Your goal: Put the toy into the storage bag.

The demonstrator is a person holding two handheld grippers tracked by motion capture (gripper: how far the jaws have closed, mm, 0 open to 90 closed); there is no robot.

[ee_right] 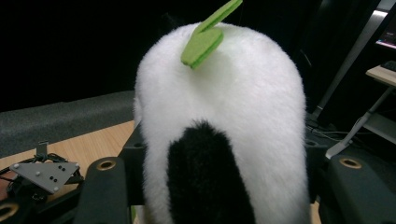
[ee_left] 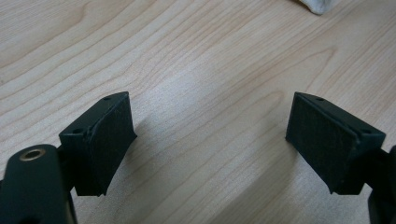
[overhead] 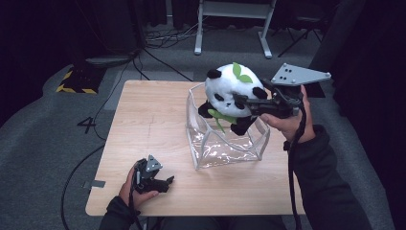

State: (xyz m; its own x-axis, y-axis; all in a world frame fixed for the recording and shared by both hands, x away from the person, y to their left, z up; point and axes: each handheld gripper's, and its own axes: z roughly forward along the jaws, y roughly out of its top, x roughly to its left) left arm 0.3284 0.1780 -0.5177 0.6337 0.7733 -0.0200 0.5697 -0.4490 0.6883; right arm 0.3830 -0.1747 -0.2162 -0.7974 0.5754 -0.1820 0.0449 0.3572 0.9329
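- The left gripper (overhead: 165, 182) rests low on the wooden table (overhead: 143, 124) at its near edge, jaws spread wide with bare wood between them.
- Farther on, a clear plastic container (overhead: 225, 143) stands on the table.
- The right gripper (overhead: 243, 101) clamps the panda plush (overhead: 230, 91), holding it up just above the container's open top, green leaves (ee_right: 205, 39) on its head.
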